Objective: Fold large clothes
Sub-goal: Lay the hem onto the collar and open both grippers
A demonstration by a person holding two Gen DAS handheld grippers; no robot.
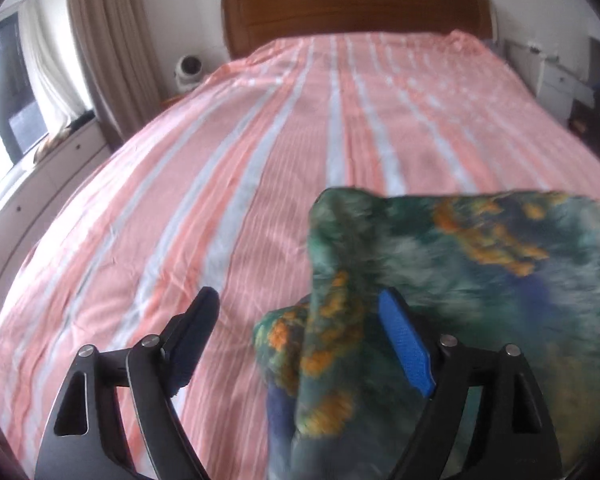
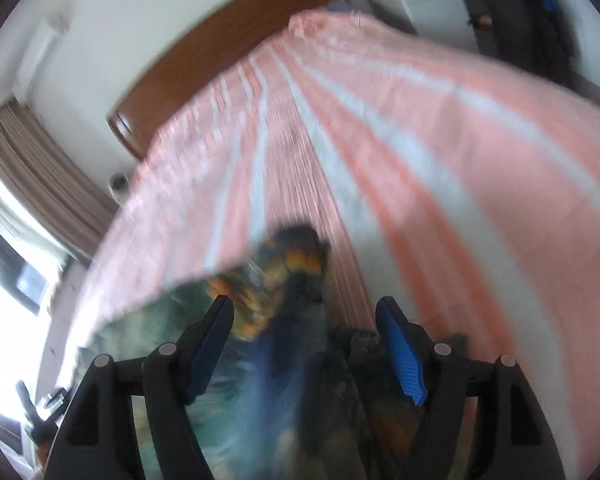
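A large green, blue and orange patterned garment (image 1: 460, 264) hangs bunched in the air above the bed (image 1: 260, 140). My left gripper (image 1: 300, 320) has its jaws wide apart, with a fold of the garment draped between them against the right blue pad (image 1: 404, 344). In the right wrist view the same garment (image 2: 276, 280) is blurred and falls between the open jaws of my right gripper (image 2: 304, 320). Neither gripper pinches the cloth.
The bed has a pink and grey striped cover (image 2: 420, 140) and a brown wooden headboard (image 1: 356, 8). Curtains (image 1: 108, 40) and a window are on the left. A white nightstand (image 1: 556, 76) stands at the right of the bed.
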